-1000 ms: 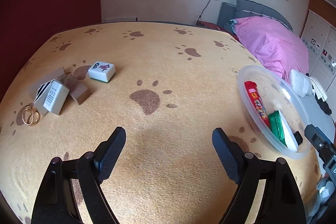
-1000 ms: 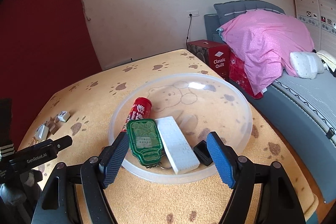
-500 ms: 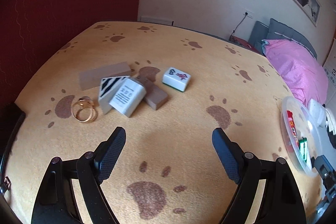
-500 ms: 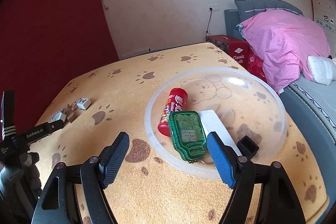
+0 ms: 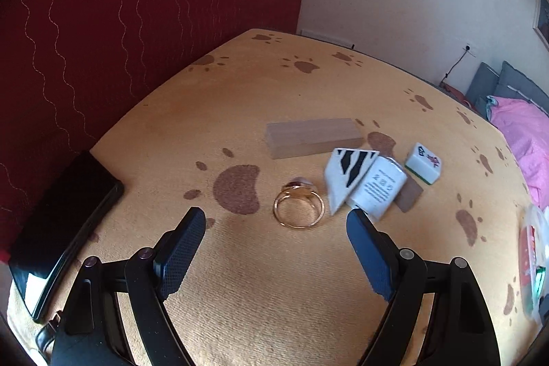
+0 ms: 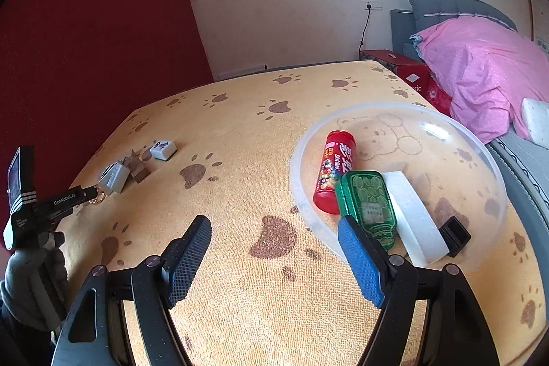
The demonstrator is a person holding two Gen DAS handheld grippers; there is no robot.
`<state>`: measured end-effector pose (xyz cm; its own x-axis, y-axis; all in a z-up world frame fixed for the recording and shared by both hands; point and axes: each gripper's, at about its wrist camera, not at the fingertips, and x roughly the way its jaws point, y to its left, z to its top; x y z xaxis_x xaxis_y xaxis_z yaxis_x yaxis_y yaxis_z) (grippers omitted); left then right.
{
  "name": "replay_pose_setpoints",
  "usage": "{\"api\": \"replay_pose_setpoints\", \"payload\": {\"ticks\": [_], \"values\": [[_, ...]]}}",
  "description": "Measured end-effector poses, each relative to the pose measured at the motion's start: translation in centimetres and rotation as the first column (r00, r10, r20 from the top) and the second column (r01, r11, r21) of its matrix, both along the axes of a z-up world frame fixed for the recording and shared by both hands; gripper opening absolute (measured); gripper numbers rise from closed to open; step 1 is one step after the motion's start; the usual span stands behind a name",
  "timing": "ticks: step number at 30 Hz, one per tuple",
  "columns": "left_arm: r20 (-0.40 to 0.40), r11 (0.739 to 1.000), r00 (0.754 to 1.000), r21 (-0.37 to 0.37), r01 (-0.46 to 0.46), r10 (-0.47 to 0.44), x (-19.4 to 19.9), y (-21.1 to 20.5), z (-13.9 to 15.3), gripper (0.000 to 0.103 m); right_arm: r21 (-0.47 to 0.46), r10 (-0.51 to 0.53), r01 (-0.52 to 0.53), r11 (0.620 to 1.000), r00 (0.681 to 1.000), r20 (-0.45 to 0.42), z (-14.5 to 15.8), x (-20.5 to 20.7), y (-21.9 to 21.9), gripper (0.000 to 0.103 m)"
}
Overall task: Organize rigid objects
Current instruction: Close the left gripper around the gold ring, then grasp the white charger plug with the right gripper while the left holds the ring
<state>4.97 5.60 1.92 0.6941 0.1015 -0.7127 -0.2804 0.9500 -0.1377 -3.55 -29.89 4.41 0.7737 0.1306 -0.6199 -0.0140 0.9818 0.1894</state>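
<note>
My left gripper (image 5: 276, 223) is open and empty, just short of a gold ring (image 5: 298, 206) on the paw-print cloth. Beyond the ring lie a white striped piece (image 5: 345, 175), a white printed block (image 5: 379, 189), a brown wooden block (image 5: 408, 196), a long pale wooden bar (image 5: 314, 137) and a mahjong tile (image 5: 423, 163). My right gripper (image 6: 274, 239) is open and empty, at the near rim of a clear plastic bowl (image 6: 463, 139). The bowl holds a red tube (image 6: 334, 170), a green case (image 6: 369, 203), a white block (image 6: 411, 215) and a small black part (image 6: 454, 235).
A black phone (image 5: 65, 225) lies at the table's left edge by the red wall. A bed with a pink quilt (image 6: 480, 71) and a red box (image 6: 405, 69) stand right of the table. The left gripper and gloved hand (image 6: 34, 263) show in the right wrist view.
My left gripper has swung left, from facing the bowl to facing the ring and the small blocks. My right gripper has drawn back and left, so the bowl now sits to its right.
</note>
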Motion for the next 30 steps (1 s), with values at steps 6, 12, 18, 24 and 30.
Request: {"api": "replay_pose_setpoints", "payload": {"ticks": [6, 12, 18, 24, 30], "values": [[-0.019, 0.999, 1.000, 0.027, 0.018, -0.018, 0.8, 0.6, -0.5, 0.085, -0.008, 0.022, -0.022, 1.000, 1.000, -0.014, -0.1, 0.2, 1.2, 0.080], [-0.029, 0.996, 0.997, 0.047, 0.074, -0.073, 1.8, 0.0, -0.7, 0.075, -0.016, 0.043, -0.043, 0.999, 0.999, -0.028, -0.1, 0.5, 2.5, 0.080], [-0.042, 0.994, 0.994, 0.037, 0.098, -0.097, 2.6, 0.1, -0.9, 0.055, -0.025, 0.074, -0.075, 0.997, 0.996, -0.041, -0.2, 0.8, 3.9, 0.080], [0.008, 0.993, 0.994, -0.024, 0.113, -0.113, 1.8, 0.7, -0.8, 0.034, -0.027, 0.135, -0.137, 0.990, 0.990, -0.048, 0.2, 1.8, 6.1, 0.080], [0.085, 0.991, 0.989, -0.051, 0.123, -0.119, 0.2, 0.8, -0.2, 0.034, -0.060, 0.209, -0.212, 0.975, 0.976, -0.057, 0.3, 3.7, 9.2, 0.080]]}}
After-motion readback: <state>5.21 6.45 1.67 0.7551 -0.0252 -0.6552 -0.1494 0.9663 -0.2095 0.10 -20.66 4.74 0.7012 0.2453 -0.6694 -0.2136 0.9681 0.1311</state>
